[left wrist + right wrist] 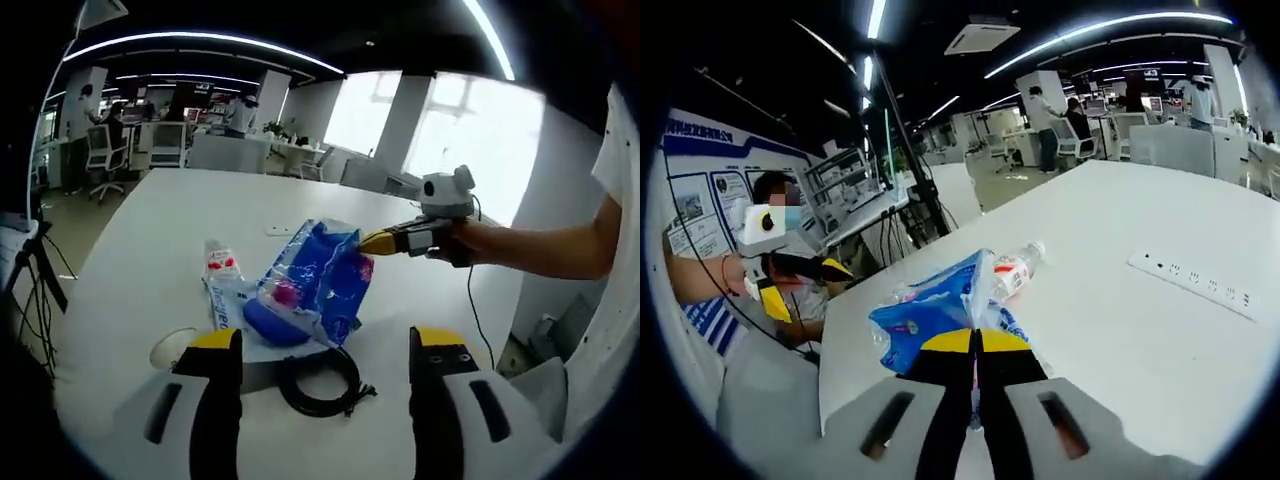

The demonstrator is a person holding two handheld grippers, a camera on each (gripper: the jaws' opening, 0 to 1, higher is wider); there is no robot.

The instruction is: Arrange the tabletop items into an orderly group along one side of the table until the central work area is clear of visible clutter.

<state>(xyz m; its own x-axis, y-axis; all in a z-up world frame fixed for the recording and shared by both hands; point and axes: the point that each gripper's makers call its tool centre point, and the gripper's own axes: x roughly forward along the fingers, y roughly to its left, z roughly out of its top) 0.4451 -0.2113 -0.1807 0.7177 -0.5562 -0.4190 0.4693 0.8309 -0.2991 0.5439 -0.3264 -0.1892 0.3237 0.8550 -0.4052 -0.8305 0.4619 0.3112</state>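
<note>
Pinching the soft, crinkly blue pack [930, 315] at its edge, my right claw [975, 345] is clenched; left claw [325, 350] released.

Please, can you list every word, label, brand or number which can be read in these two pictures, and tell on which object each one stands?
No text can be read with certainty.
Plastic bottle: red and white label, print too blurred to read.
Blue plastic package: printed patches, too blurred to read.
Wall poster: a blue heading strip and panels, characters too small to read.
Power strip: no marking can be made out.
</note>
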